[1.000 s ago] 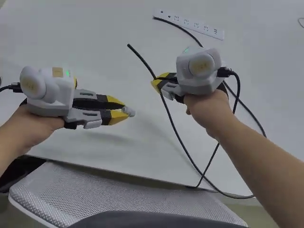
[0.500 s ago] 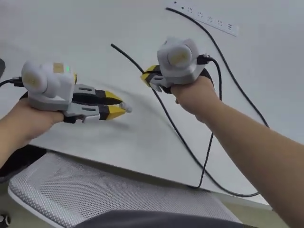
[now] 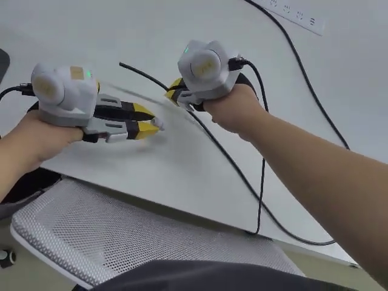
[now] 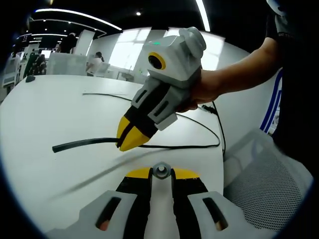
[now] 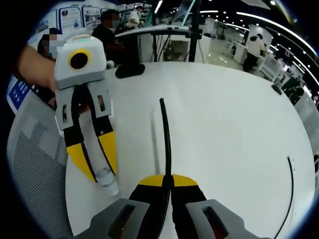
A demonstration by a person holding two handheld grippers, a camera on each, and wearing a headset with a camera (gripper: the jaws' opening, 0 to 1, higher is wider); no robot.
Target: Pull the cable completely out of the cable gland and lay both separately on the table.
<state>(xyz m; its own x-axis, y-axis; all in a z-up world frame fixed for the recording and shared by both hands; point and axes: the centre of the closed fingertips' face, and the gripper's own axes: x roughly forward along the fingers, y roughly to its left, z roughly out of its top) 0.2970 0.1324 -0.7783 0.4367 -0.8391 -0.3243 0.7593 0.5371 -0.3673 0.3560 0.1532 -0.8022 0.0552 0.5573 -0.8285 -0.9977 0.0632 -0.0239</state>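
This is a large open-plan office or lab hall: long ceiling strip lights (image 4: pixel 203 15) run over other white tables with people (image 5: pixel 256 46) at them, and printed posters (image 5: pixel 70 17) hang behind. Close by are a broad white tabletop (image 3: pixel 182 170), a white multi-socket power strip (image 3: pixel 297 13) and a grey mesh office chair (image 3: pixel 121 242).

Bright, even overhead light falls on the white table (image 3: pixel 182 176), which reads pale grey without hard glare. Shadows are faint and soft-edged, as beside the cable (image 5: pixel 165 134). In the left gripper view the ceiling light strips (image 4: pixel 204 15) and the windows (image 4: pixel 124 45) are blown out to white. Both gripper views bow straight lines strongly toward their edges, and their distant backgrounds are soft. The head view shows mild motion blur
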